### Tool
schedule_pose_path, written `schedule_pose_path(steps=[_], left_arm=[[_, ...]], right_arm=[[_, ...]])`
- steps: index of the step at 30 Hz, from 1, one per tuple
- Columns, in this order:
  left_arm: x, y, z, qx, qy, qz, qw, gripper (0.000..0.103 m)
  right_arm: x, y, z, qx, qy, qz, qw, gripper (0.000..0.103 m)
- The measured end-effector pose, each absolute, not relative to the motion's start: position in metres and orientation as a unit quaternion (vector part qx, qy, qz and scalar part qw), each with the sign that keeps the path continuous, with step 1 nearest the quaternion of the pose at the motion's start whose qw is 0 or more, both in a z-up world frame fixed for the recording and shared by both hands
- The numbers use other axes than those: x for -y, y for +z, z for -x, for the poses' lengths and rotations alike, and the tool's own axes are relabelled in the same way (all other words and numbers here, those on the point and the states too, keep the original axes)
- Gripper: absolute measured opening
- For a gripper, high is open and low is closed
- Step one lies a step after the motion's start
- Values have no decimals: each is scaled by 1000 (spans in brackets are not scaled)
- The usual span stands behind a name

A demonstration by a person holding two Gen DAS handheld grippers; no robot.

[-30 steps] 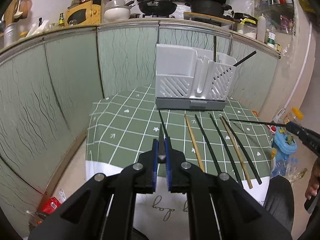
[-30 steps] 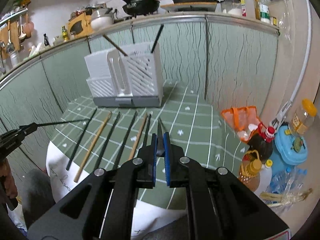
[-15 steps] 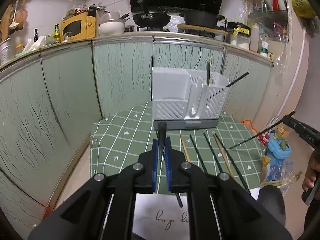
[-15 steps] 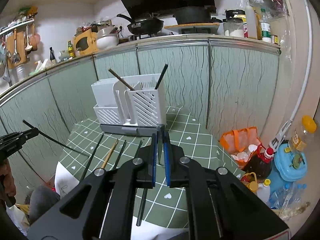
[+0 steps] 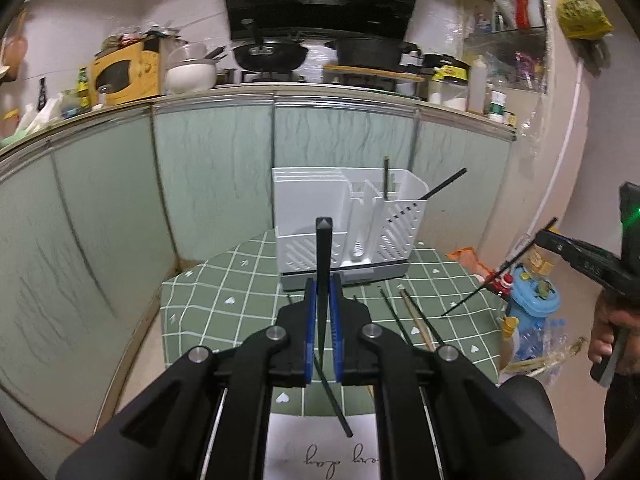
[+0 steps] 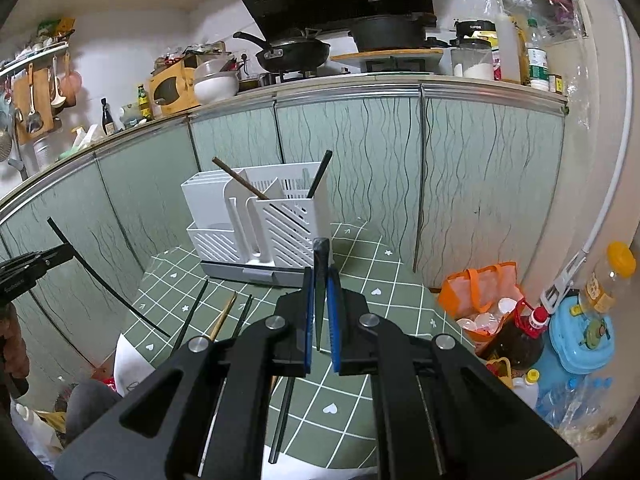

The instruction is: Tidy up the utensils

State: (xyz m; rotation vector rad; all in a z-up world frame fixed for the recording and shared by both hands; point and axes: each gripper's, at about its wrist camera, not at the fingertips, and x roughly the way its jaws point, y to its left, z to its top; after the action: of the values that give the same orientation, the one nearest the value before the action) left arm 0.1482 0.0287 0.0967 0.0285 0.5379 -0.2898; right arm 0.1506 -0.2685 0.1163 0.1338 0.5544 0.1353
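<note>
My left gripper (image 5: 323, 284) is shut on a black chopstick (image 5: 324, 256), held tilted above the green checked table (image 5: 224, 292). My right gripper (image 6: 319, 276) is shut on another black chopstick (image 6: 321, 280), also lifted. The white utensil holder (image 5: 344, 224) stands at the table's far side with two chopsticks in its right compartment; it also shows in the right wrist view (image 6: 260, 220). Several black and wooden chopsticks (image 5: 412, 320) lie on the table in front of it. The right gripper with its chopstick (image 5: 504, 268) shows at the right of the left wrist view.
Green cabinet panels (image 5: 208, 184) curve behind the table. An orange bag (image 6: 484, 300), bottles and a blue container (image 6: 580, 336) stand on the floor to the right. A white paper (image 5: 320, 448) hangs at the table's near edge.
Both grippers have risen from the table, each carrying a black chopstick. The chopsticks have tilted from flat to steeply angled. The holder looks farther below.
</note>
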Motion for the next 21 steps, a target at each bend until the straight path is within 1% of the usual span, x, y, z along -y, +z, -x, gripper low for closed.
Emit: schedule_pose_path(steps=[12, 21], left_arm=[[-9, 108, -177, -263, -203, -30, 943, 8], [4, 140, -204, -247, -252, -23, 935, 8]], right_arm=[[286, 147, -173, -272, 99, -70, 955, 6], [295, 179, -190, -262, 130, -76, 953, 6]])
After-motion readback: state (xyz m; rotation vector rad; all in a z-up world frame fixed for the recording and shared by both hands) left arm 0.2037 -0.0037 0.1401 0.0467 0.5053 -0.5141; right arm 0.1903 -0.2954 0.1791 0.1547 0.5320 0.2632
